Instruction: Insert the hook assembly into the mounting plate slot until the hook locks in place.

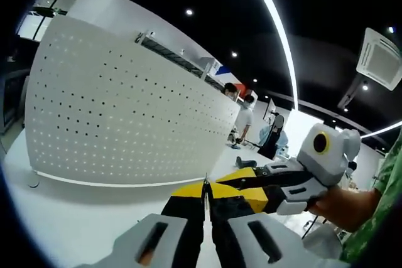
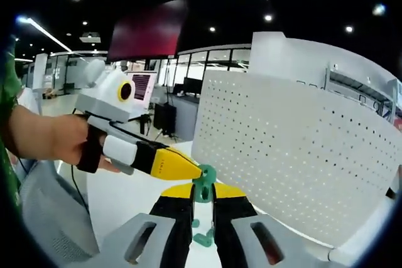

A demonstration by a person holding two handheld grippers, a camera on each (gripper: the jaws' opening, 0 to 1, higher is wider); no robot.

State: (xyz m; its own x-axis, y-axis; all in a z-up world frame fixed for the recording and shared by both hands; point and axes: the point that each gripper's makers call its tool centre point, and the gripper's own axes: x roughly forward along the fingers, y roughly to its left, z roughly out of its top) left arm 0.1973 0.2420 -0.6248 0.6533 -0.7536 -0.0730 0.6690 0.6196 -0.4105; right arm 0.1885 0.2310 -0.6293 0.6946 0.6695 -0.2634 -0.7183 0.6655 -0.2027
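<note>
Held in the right tool (image 2: 202, 208) is a green hook assembly (image 2: 203, 186), clamped between the yellow-tipped jaws, with its upper end standing above the tips and a lower part seen between the jaws near the bottom of the right gripper view. The left tool (image 1: 205, 202) is seen with its jaws closed together, nothing visible between them; in the right gripper view its yellow tip (image 2: 179, 166) is just beside, perhaps touching, the hook's upper end. The white perforated mounting plate (image 2: 295, 155) stands upright on the white desk (image 1: 75, 218), ahead and to the right of the hook, still apart from it. The hook's long axis is judged roughly parallel to the plate's face, so a turn towards the holes is probably needed.
</note>
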